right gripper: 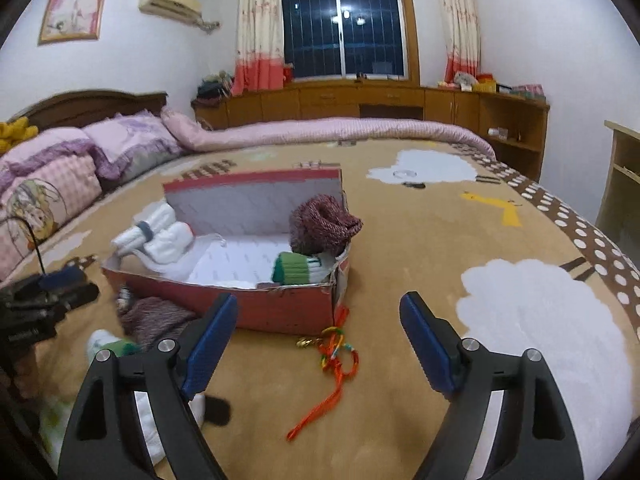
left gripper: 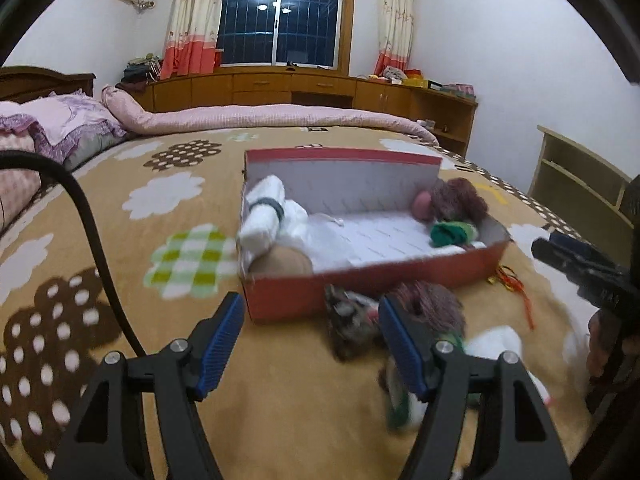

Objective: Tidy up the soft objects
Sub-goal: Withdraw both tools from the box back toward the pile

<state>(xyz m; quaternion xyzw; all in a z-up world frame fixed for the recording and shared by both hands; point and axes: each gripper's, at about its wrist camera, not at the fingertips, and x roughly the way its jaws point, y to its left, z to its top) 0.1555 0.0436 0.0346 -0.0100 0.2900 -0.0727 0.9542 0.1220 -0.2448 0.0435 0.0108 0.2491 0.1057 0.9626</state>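
Note:
A red cardboard box point(left gripper: 360, 288) point(right gripper: 280, 308) lies on the bed. Inside it are rolled white socks point(left gripper: 264, 216) point(right gripper: 160, 232) at one end and a maroon knitted piece point(left gripper: 460, 198) point(right gripper: 320, 224) with a green-and-white roll point(left gripper: 452, 232) point(right gripper: 296, 268) at the other. In front of the box lie a dark patterned item point(left gripper: 348, 320), a maroon knit point(left gripper: 432, 304) point(right gripper: 156, 316) and white-green socks point(left gripper: 496, 344) point(right gripper: 112, 344). My left gripper point(left gripper: 312, 344) is open above the blanket, nothing between its fingers. My right gripper point(right gripper: 316, 344) is open and empty too.
An orange tasselled cord with a small bell point(right gripper: 332, 352) point(left gripper: 516, 284) lies beside the box. Pillows point(right gripper: 80, 160) and a pink quilt point(left gripper: 260, 116) line the far side of the bed. Wooden cabinets point(right gripper: 360, 100) stand under the window; a shelf point(left gripper: 580, 184) stands at the right.

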